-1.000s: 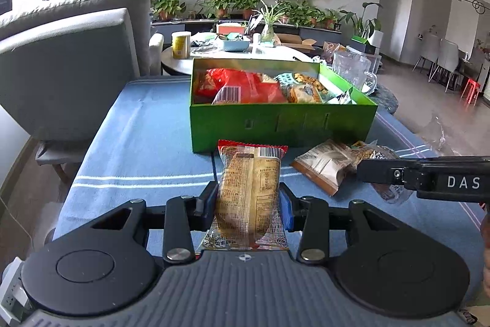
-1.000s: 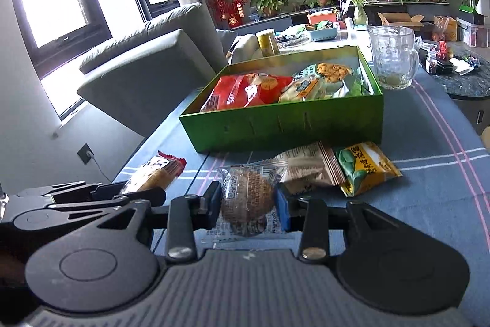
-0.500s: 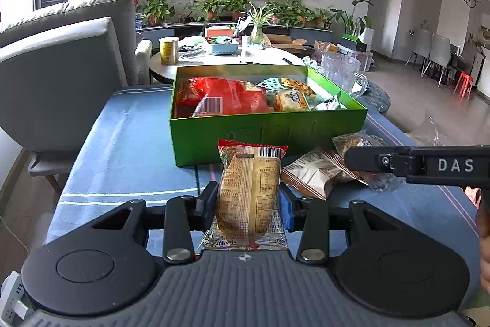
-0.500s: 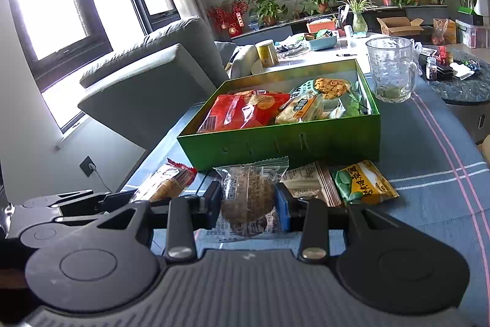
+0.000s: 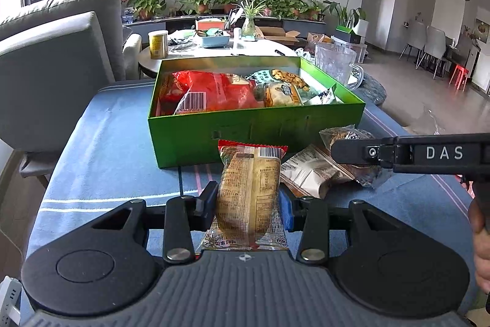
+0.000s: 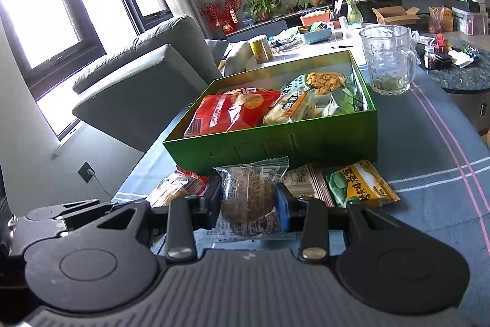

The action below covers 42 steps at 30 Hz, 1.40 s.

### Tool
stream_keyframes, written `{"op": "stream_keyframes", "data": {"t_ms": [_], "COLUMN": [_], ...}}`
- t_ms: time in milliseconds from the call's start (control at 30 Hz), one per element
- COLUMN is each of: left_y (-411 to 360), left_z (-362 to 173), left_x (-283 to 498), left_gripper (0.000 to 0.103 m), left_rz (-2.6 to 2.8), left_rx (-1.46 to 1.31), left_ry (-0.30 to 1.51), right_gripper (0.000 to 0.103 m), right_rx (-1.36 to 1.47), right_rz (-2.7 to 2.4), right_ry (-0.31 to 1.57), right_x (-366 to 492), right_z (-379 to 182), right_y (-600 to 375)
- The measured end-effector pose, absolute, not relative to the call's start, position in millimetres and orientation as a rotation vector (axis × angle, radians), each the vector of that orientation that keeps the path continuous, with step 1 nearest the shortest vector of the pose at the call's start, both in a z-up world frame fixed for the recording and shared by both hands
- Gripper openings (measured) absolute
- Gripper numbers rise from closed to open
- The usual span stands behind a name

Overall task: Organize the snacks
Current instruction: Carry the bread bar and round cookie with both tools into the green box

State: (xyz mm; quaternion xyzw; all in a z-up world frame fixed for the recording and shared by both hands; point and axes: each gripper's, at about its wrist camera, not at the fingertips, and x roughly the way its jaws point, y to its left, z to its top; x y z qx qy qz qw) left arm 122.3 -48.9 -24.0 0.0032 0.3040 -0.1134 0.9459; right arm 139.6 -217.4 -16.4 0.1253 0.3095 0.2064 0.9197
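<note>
A green box (image 5: 257,134) (image 6: 275,143) holding several snack packets stands mid-table. My left gripper (image 5: 248,201) is shut on a tan bread packet (image 5: 249,189) with a red top edge, held just in front of the box. My right gripper (image 6: 248,201) is shut on a round brown cookie in a clear packet (image 6: 248,192), also close to the box's front wall. In the left wrist view the right gripper's black body (image 5: 413,153) crosses at the right. A brown-and-white packet (image 6: 306,183) and a green-and-yellow packet (image 6: 361,186) lie loose on the cloth.
A blue striped tablecloth (image 5: 107,143) covers the table. A glass mug (image 6: 389,60) stands right of the box's far end. A grey chair (image 5: 55,66) sits left of the table. Behind is a round white table with a yellow can (image 5: 158,44).
The left gripper has drifted a little nearer the box with the bread packet, and the box has slid left in its view. The right gripper still holds the cookie packet, almost still.
</note>
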Motion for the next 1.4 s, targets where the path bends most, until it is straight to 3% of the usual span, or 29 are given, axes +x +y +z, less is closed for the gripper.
{"op": "stream_keyframes", "data": {"t_ms": [733,1400], "left_y": [-63.4,-87.7], "left_z": [-9.7,14.9], "left_x": [143.6,227.1], "left_gripper": [0.038,0.038], "left_rz": [-0.262,-0.27], "left_rx": [0.03,-0.034], "left_ry": [0.581,0.527], "right_gripper": [0.077,0.077], "right_rx": [0.271,0.327], "right_rz": [0.401,0.314], "right_ry": [0.613,0.528], "right_x": [159.3,231.0], "right_z": [-10.4,17.7], "right_y": [-232.3,-252.4]}}
